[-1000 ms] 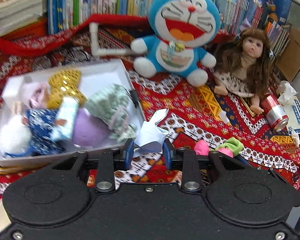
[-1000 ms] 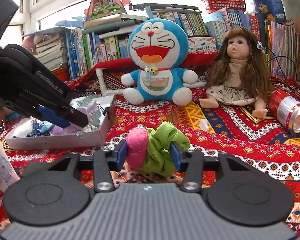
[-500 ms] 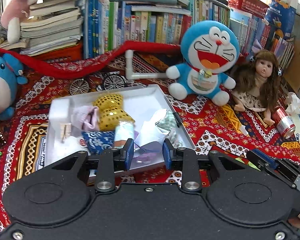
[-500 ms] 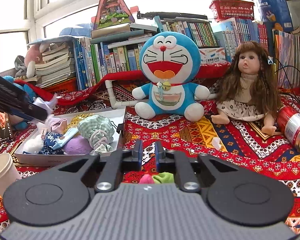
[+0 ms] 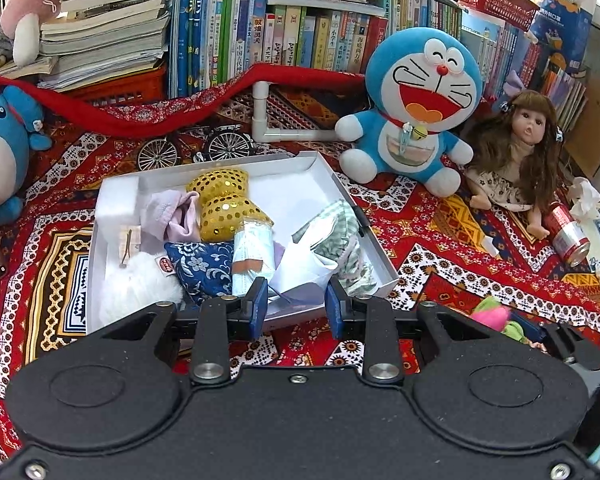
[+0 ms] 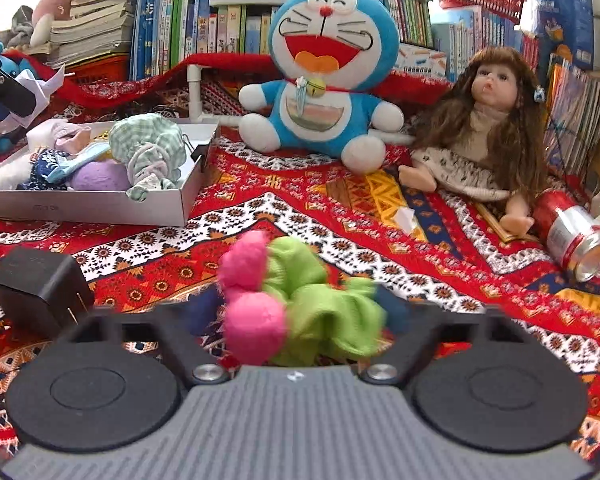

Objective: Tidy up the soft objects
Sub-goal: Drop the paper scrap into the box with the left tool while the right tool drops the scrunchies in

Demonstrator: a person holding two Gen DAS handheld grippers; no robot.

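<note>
Soft toy: pink and green bundle (image 6: pixel 296 308) sits between the right gripper (image 6: pixel 300 312) jaws, blurred, over the red patterned cloth (image 6: pixel 420 248).
Right jaws: opening, spread either side of the bundle; whether the pads touch it, cannot tell.
White paper: crumpled piece (image 5: pixel 304 264) pinched in the left gripper (image 5: pixel 296 300), jaws narrow.
Box: white tray (image 5: pixel 380 256) just ahead of the left jaws, full of soft items.
Beyond: blue plush (image 6: pixel 328 68), doll (image 6: pixel 496 128), tipped can (image 6: pixel 572 236).
</note>
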